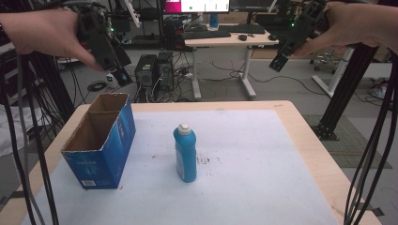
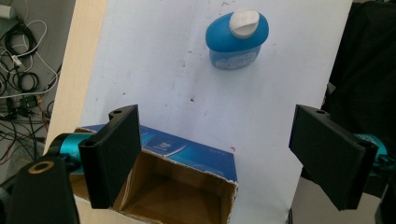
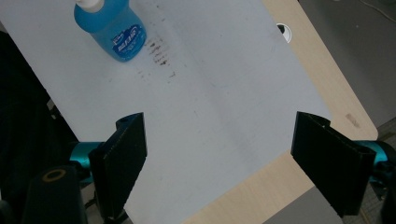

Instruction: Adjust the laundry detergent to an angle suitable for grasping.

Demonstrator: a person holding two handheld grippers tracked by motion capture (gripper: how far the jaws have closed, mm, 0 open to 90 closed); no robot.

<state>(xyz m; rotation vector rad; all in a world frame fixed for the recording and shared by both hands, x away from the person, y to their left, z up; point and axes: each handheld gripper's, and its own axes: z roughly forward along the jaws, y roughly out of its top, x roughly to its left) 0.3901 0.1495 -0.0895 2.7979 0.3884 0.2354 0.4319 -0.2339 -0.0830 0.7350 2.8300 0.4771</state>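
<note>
Two hand-held grippers up high, both with jaws spread wide and gripping nothing! Left hand-held gripper [image 2: 217, 158] hangs above the open blue carton [image 2: 187, 179], right hand-held gripper [image 3: 219, 168] over the bare right part of the white-covered tabletop [image 1: 263, 187]. Blue bottle [image 1: 185, 153] stands upright mid-tabletop (white cap on), just right of the carton, not touching it.

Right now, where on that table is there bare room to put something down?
The white mat is bare right of the blue bottle, out to the table's wooden edge, and along the near side. The gap between bottle and open blue carton is narrower. Both tools hang above the far end, open.
</note>
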